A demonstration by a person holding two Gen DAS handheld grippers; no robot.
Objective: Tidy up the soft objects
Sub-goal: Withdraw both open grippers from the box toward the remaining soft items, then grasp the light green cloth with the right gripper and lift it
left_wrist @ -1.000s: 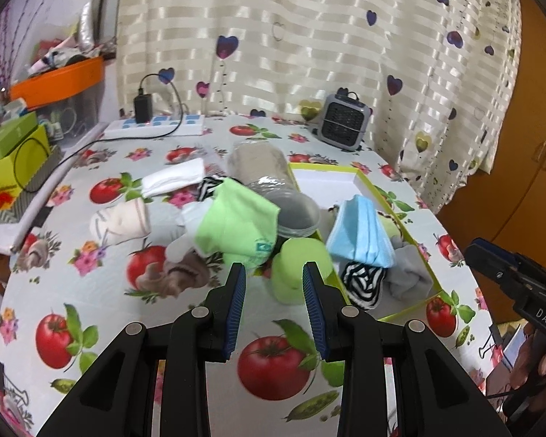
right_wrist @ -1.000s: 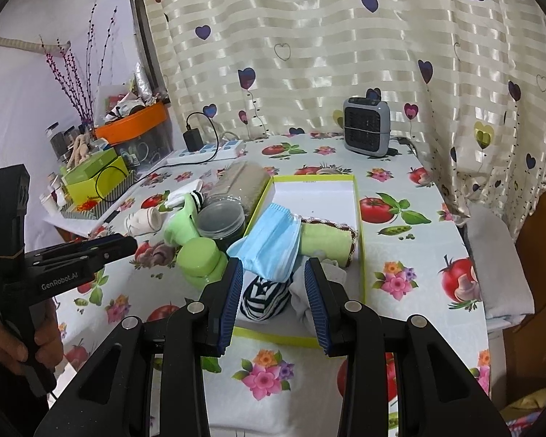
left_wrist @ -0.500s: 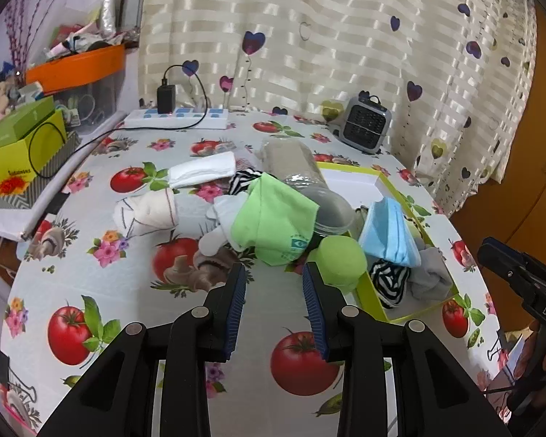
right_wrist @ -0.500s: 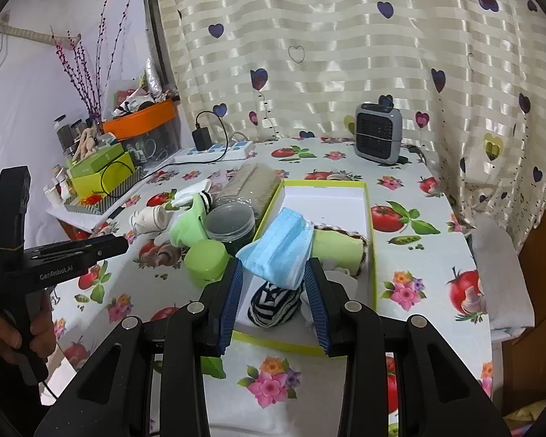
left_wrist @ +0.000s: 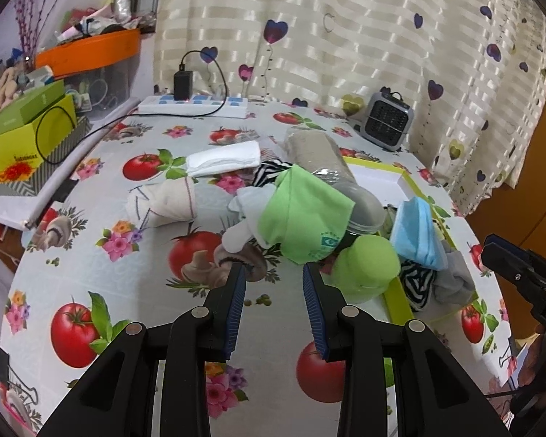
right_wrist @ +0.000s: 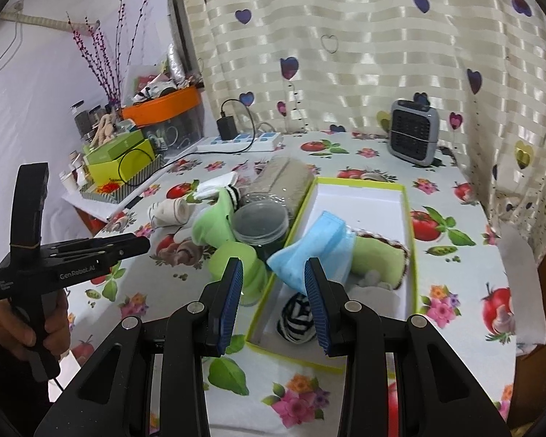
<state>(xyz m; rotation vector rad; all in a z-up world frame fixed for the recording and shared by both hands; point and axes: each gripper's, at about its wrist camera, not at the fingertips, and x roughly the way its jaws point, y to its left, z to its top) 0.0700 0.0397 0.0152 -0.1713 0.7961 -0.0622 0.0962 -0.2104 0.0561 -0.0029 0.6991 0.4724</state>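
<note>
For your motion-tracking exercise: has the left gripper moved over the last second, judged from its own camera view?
Yes. The left gripper has drawn back and up from the pile: its fingers, earlier flanking the green roll, now stop short of it.

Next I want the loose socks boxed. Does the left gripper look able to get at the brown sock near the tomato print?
Probably yes. The left gripper is open, and the brown sock lies on the table just ahead of its fingertips with nothing between; only a white sock overlaps its far side.
</note>
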